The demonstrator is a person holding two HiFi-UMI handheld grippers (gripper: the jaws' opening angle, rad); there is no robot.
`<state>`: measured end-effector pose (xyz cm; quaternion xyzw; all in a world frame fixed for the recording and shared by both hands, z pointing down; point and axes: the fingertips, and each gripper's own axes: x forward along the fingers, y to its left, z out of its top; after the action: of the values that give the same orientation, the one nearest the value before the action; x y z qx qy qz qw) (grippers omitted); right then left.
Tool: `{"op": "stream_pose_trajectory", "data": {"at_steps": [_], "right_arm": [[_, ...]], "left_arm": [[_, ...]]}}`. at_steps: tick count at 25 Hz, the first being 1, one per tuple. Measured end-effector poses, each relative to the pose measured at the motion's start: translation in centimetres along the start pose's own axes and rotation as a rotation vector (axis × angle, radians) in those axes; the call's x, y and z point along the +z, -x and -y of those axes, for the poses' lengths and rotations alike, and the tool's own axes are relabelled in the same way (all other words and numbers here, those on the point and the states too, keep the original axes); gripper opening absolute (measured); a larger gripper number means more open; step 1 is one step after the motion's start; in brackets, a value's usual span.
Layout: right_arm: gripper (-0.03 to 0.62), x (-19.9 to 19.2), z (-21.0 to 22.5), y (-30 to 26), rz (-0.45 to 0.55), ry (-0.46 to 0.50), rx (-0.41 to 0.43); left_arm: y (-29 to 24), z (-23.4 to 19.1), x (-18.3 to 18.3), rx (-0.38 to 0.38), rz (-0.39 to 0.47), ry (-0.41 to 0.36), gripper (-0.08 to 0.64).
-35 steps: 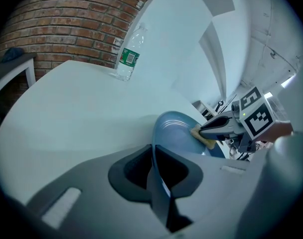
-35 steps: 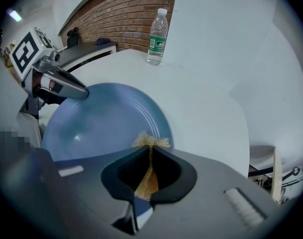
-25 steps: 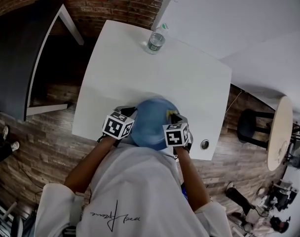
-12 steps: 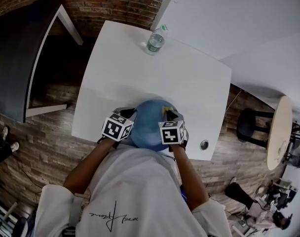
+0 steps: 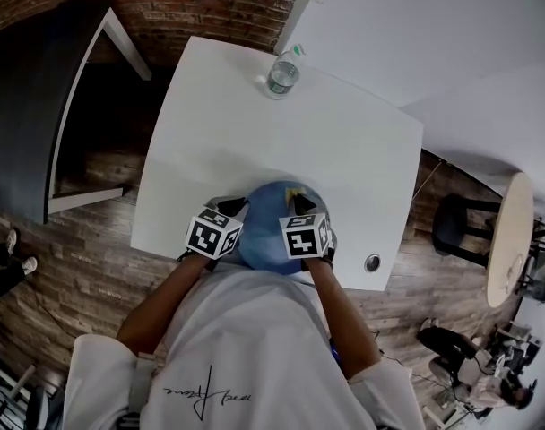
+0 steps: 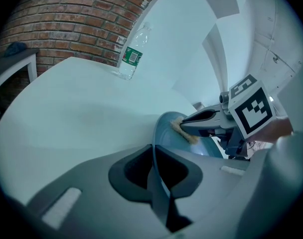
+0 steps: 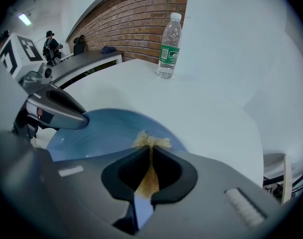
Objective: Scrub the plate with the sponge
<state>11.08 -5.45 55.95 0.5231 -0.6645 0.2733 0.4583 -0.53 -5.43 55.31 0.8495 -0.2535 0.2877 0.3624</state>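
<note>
left hand-held gripper (image 6: 154,166) clamped shut on the rim of the round blue plate (image 7: 106,128), at the near edge of the white bench (image 5: 344,141). right hand-held gripper (image 7: 150,163) pinches a thin yellow-tan sponge (image 7: 151,141), its tip on the plate face just ahead of the jaws. judgement: short, light strokes, firm left clamp, or the plate twists.

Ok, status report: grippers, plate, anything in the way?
Left gripper shut on plate rim. Right gripper shut on sponge, sponge against plate. Water bottle stands well beyond, nothing blocking.
</note>
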Motion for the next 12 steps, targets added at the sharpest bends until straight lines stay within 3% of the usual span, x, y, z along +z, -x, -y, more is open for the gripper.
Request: {"op": "stream_pose_trajectory", "data": {"at_steps": [12], "right_arm": [[0.021,2.5,-3.4,-0.7,0.011,0.025,0.088]], "left_arm": [[0.0,-0.3,0.2,0.002,0.009,0.027,0.031]]}}
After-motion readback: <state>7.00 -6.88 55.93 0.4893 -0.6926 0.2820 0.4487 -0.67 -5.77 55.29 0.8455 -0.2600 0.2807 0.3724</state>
